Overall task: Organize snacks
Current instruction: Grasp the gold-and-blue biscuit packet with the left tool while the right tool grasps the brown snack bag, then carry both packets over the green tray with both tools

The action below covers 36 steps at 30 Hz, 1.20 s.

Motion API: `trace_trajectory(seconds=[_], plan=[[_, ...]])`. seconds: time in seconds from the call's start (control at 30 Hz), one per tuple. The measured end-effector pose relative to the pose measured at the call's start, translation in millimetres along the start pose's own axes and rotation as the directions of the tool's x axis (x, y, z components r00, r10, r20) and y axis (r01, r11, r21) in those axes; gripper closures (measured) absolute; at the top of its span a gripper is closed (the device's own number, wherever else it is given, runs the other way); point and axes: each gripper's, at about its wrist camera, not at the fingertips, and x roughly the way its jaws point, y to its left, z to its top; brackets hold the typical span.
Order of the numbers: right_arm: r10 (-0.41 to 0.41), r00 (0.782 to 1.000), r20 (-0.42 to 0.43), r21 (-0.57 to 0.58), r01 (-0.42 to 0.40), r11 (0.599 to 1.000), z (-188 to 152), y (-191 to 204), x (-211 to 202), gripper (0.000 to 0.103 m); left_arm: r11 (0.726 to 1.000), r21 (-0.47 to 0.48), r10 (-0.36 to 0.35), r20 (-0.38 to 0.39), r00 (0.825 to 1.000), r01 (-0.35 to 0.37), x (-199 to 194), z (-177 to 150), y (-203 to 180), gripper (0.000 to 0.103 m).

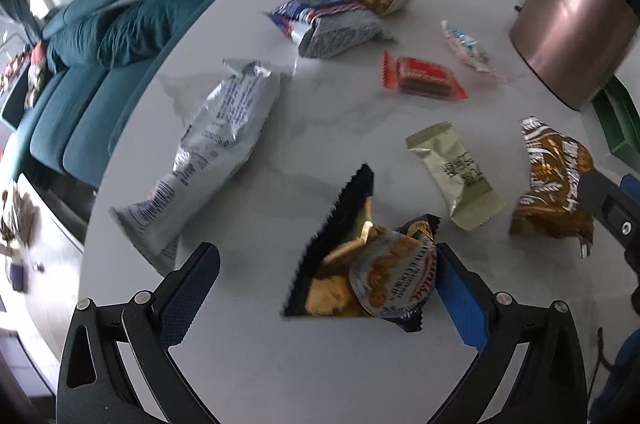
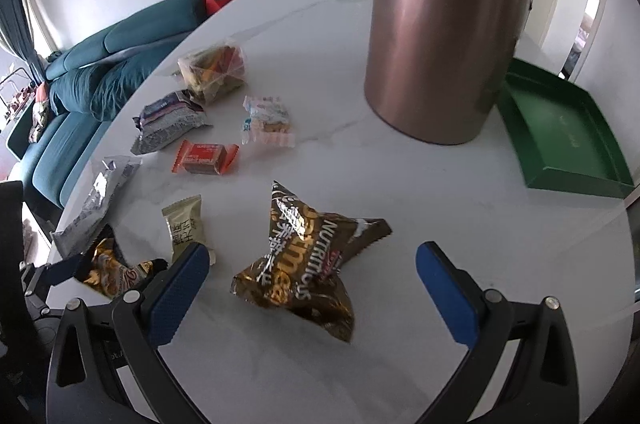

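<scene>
Several snack packets lay scattered on the white tabletop (image 2: 400, 184). Left gripper (image 1: 328, 284) had its fingers spread wide around a black-and-gold cracker packet (image 1: 360, 272), which touched the right finger. Right gripper (image 2: 312, 276) was likewise spread open around a brown oatmeal packet (image 2: 304, 264), near the green tray (image 2: 560, 144)

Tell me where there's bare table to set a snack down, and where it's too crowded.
Bare marble lies in front of the copper canister, between the brown oatmeal packet and the green tray, whose inside is also empty. The near edge under the right tool is free too. The left side is crowded: silver bag, beige sachet, red wafer.
</scene>
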Motion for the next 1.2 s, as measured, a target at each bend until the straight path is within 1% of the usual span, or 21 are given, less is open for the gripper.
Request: trace_trajectory(seconds=[0.2,0.27,0.5,0.53,0.57,0.63,0.7,0.77,0.8,0.83,0.87,0.9,0.97,1.03,1.13,1.2], plan=[[0.017,0.999,-0.041,-0.006,-0.018,1.000,-1.1,-1.8,14.5,0.000,1.000,-0.031,0.000,-0.009,1.000,0.000,7.3,2.8,2.9,0.001],[0.021,0.999,-0.046,-0.015,-0.021,1.000,-2.2,-2.3,16.4,0.000,1.000,-0.027,0.012,-0.008,1.000,-0.012,8.4,3.0,1.0,0.001],[0.045,0.996,-0.080,-0.036,-0.048,0.998,-6.3,-5.7,26.2,0.000,0.999,-0.030,0.013,0.001,1.000,-0.013,9.5,2.8,-3.8,0.001],[0.048,0.995,-0.084,-0.038,-0.051,0.998,-7.2,-6.2,26.9,0.001,0.999,-0.030,0.013,0.002,1.000,-0.013,9.1,2.8,-4.9,0.001],[0.049,0.995,-0.087,-0.041,-0.053,0.998,-7.8,-6.1,28.4,0.007,0.999,-0.030,0.013,0.002,1.000,-0.013,9.0,2.4,-5.7,0.001],[0.058,0.994,-0.088,-0.040,-0.062,0.997,-8.6,-7.0,29.9,0.013,0.999,-0.032,0.013,0.004,1.000,-0.013,9.2,2.0,-5.7,0.001],[0.069,0.994,-0.083,-0.046,-0.073,0.996,-9.0,-8.2,29.9,0.015,0.999,-0.030,0.012,0.008,1.000,-0.012,8.0,1.6,-5.7,0.003],[0.075,0.994,-0.082,-0.053,-0.080,0.995,-8.8,-8.8,29.8,0.019,1.000,-0.025,0.010,0.022,1.000,-0.010,6.2,0.6,-6.2,0.010],[0.081,0.994,-0.079,-0.055,-0.085,0.995,-9.2,-9.6,29.0,0.021,1.000,-0.024,0.011,0.029,1.000,-0.010,3.1,-0.3,-7.8,0.019],[0.087,0.993,-0.077,-0.054,-0.091,0.994,-9.6,-10.7,28.0,0.026,1.000,-0.025,0.012,0.038,0.999,-0.011,0.2,-0.4,-8.8,0.033],[0.091,0.993,-0.077,-0.053,-0.096,0.994,-10.0,-12.0,27.2,0.026,1.000,-0.027,0.011,0.048,0.999,-0.010,-2.2,-0.2,-9.1,0.040],[0.095,0.993,-0.076,-0.055,-0.100,0.994,-10.3,-12.7,26.7,0.027,1.000,-0.027,0.011,0.048,0.999,-0.009,-3.2,0.3,-9.2,0.043],[0.100,0.992,-0.072,-0.061,-0.105,0.993,-11.1,-12.8,25.9,0.029,0.999,-0.034,0.012,0.054,0.998,-0.010,-3.7,-0.8,-8.4,0.046],[0.107,0.992,-0.069,-0.068,-0.111,0.991,-11.8,-13.1,25.4,0.030,0.999,-0.041,0.008,0.064,0.998,-0.005,-5.5,-2.9,-8.6,0.052],[0.114,0.992,-0.059,-0.075,-0.118,0.990,-13.0,-12.9,25.5,0.032,0.998,-0.061,0.007,0.067,0.998,-0.002,-8.4,-5.1,-8.6,0.057],[0.122,0.991,-0.055,-0.079,-0.126,0.989,-13.6,-12.5,24.6,0.036,0.998,-0.070,0.001,0.064,0.998,0.003,-7.6,-4.0,-5.5,0.057]])
